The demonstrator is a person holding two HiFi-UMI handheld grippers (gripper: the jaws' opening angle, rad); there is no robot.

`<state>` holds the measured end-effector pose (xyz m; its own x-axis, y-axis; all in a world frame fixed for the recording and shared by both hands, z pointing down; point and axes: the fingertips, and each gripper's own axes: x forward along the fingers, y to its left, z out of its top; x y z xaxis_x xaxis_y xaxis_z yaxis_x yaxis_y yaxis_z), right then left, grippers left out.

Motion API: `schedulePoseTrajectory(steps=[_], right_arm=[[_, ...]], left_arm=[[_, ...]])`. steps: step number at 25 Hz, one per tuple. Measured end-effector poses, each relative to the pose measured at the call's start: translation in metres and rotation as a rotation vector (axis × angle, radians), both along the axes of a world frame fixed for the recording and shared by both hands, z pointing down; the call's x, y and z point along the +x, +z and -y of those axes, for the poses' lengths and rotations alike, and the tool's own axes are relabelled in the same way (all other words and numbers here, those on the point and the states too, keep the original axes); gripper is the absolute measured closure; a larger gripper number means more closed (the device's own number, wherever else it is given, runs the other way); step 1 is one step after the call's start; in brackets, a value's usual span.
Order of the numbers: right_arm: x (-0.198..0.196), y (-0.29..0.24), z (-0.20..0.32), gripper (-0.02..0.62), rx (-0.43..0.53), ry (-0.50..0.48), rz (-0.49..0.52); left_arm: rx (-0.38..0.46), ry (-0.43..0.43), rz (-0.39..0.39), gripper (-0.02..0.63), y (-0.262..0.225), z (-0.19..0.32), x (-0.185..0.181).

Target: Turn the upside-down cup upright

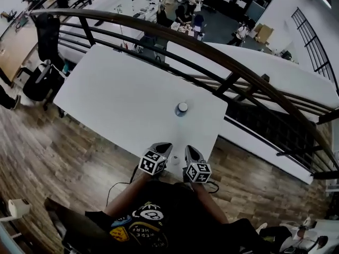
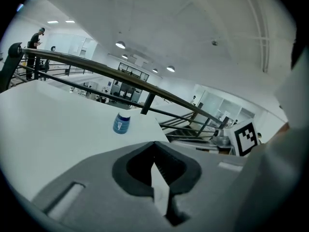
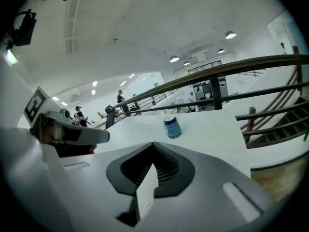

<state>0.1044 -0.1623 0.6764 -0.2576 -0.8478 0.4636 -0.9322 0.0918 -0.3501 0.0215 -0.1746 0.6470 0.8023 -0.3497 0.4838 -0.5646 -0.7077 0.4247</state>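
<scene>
Hovering side by side over the near edge of the white surface, the left tongs and right tongs are both clenched, tips pressed together with nothing between them. The cup stands alone beyond them, toward the surface's right edge and well apart from both tips.

Only the head view takes in the whole surface, the dark railing curving behind it, the wood floor and the person's black printed shirt.

The left gripper view shows the left tongs shut. The cup sits ahead and a little left of their tips, close to the surface's far edge. A marker cube of the other tongs peeks in at right, and a person stands by the rail at far left.

The right gripper view shows the right tongs likewise shut, with the cup ahead and slightly right of their tips. Here its shape reads best: a blue body that widens toward the surface, with the narrower white end on top. The left tongs jut in from the left.
</scene>
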Motion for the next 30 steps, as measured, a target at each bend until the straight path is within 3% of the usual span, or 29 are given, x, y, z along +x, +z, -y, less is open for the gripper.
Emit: schedulePoseTrajectory(steps=[2,6,13,18,25,30], right_arm=[[-0.006,-0.017,-0.019,0.597,0.039,-0.060,0.015],[0.003,-0.046,-0.069,0.597,0.112,-0.150,0.018],[0.043,-0.049,-0.192,0.597,0.096,-0.183,0.046],[0.059,-0.063,-0.240,0.597,0.113,-0.169,0.078],[0.033,-0.099,-0.262,0.597,0.205,-0.184,-0.011],[0.018,-0.116,-0.285,0.597,0.191,-0.193,-0.018]], left_arm=[[0.058,0.027,0.024,0.603,-0.010,-0.027,0.017],[0.251,0.077,0.121,0.603,-0.027,-0.089,0.050],[0.172,-0.046,0.115,0.603,-0.027,-0.215,0.056],[0.166,-0.176,0.085,0.603,-0.038,-0.255,0.051],[0.225,-0.159,0.027,0.603,-0.071,-0.262,0.038],[0.251,-0.078,0.024,0.603,-0.090,-0.292,0.039]])
